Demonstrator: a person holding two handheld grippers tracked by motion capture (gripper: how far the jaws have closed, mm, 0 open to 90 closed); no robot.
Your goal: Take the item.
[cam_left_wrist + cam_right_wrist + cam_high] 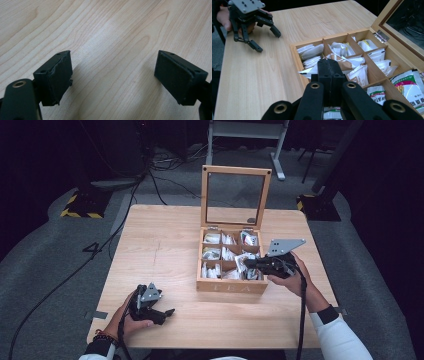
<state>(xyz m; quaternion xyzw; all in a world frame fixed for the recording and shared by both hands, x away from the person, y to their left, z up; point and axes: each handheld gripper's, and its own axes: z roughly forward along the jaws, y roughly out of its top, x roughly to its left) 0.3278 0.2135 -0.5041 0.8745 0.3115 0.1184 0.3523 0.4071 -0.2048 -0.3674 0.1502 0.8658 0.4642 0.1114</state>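
Left gripper (159,312) sits low on the wooden table (160,250) at the near left, well apart from the tea box (231,270). In the left gripper view its pads (60,77) stand wide apart with bare wood between them; nothing held.

Tea box is right of centre, glass lid (235,197) propped upright at the back, compartments full of white tea bags (212,270). In the right gripper view the bags lie loose and overlapping, with some coloured packets (412,86) in the end cells.

Right gripper (248,263) hangs over the near right part of the box. Jaws are pressed together; in the right gripper view the tips (329,65) meet right at a tan-and-white tea bag (342,62) in a middle compartment. Cannot tell whether a corner of it is pinched or the tips just sit in front of it.

Step looks like picking a tea bag out of the box. Next probably calls for a straight lift clear of the dividers if the bag is caught, then carrying it to open table on the left; if not, reopen and re-grip.
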